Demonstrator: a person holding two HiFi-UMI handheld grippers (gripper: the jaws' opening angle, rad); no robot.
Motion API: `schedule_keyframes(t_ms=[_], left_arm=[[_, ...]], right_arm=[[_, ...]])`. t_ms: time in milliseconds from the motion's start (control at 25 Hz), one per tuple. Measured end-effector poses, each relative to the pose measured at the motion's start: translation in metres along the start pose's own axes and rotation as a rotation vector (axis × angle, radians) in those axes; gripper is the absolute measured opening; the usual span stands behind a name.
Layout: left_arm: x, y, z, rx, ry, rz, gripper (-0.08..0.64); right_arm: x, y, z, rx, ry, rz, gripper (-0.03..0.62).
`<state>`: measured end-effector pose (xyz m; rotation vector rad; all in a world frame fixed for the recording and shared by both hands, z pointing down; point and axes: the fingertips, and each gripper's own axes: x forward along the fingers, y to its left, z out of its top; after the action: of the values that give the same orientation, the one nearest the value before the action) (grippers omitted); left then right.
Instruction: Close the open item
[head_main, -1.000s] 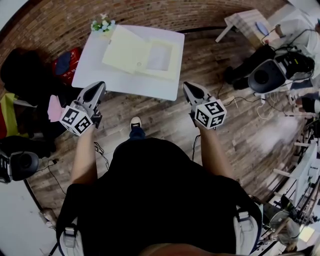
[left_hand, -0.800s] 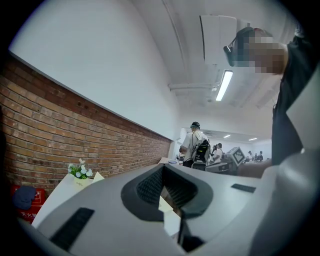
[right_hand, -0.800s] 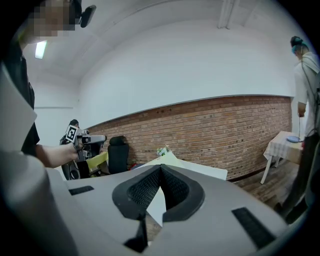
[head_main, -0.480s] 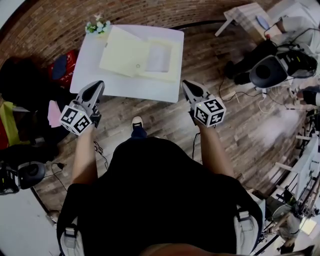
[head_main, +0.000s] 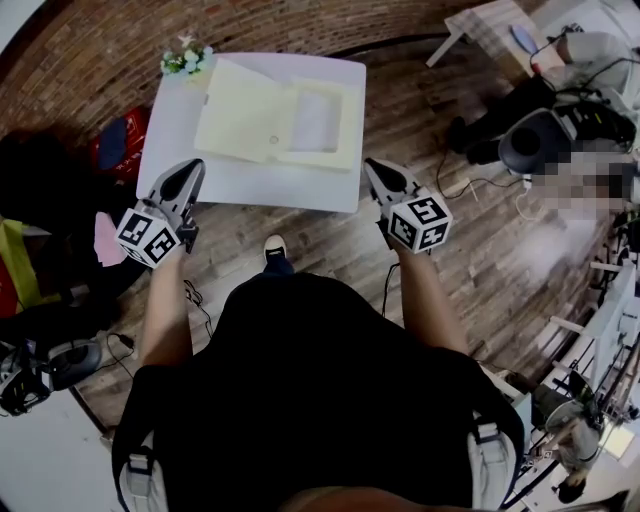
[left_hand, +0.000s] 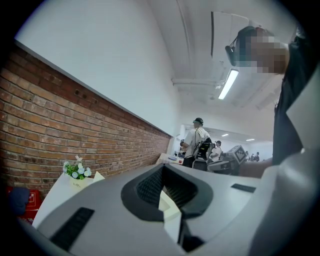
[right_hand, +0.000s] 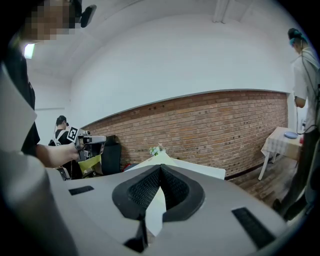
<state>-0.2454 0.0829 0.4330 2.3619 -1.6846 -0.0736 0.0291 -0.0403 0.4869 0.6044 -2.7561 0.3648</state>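
Both pairs of fingers (head_main: 385, 182) were clenched empty; the open folder (head_main: 285, 125) lay ahead, upper centre on the counter (head_main: 250, 182), flap nearer my left gripper (head_main: 191, 167).

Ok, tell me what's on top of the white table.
An open pale yellow folder lies on the table; small flowers stand at its far left corner. Anything under the folder is hidden.

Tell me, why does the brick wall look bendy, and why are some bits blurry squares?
Head view: the wide lens bends the brick wall into a curve. Right gripper view: the wall arches too. Left gripper view: the ceiling light glares bright. The square patches were added afterwards to hide faces.
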Motion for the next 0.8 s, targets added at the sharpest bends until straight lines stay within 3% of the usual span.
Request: schedule_keyframes(t_ms=[560,800], left_arm=[[0.041,0.047,0.016,0.012,0.018,-0.082,0.011],[0.055,0.063,0.02,-0.031,0.018,-0.121,0.011]], right_arm=[[0.029,-0.015,0.018,0.012,0.002,-0.06,0.021],[0.044,-0.014,0.032,0.005,0.008,-0.086,0.021]])
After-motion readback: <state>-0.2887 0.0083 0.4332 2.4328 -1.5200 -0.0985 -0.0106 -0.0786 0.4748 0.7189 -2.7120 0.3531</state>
